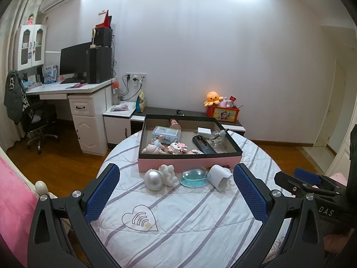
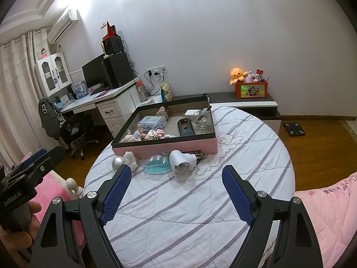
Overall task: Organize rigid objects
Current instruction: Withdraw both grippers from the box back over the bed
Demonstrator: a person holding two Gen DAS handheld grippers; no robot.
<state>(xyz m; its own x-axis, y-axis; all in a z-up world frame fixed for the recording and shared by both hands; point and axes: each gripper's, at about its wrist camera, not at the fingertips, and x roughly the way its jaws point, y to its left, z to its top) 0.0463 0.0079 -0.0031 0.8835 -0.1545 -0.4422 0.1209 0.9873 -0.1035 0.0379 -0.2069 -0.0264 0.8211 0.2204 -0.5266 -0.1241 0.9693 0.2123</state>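
A pink box with a black rim [image 1: 189, 164] [image 2: 165, 148] sits on the round striped bed and holds several small items. In front of it lie a silver-white astronaut figure [image 1: 159, 177] [image 2: 125, 162], a clear dome with blue base [image 1: 193, 177] [image 2: 156, 164] and a white plug-like device [image 1: 221, 176] [image 2: 181, 164]. A small dark item [image 2: 196, 154] lies by the box wall. My left gripper [image 1: 176, 192] is open and empty, short of these objects. My right gripper [image 2: 176, 192] is open and empty, just short of the white device.
A white desk with monitor and speakers [image 1: 89, 67] [image 2: 109, 73] stands at the back left, with an office chair [image 1: 38, 120]. A low dark cabinet carries a red toy box [image 1: 222, 112] [image 2: 251, 90]. A pink blanket [image 2: 330, 212] lies right. A scale [image 2: 293, 129] lies on the floor.
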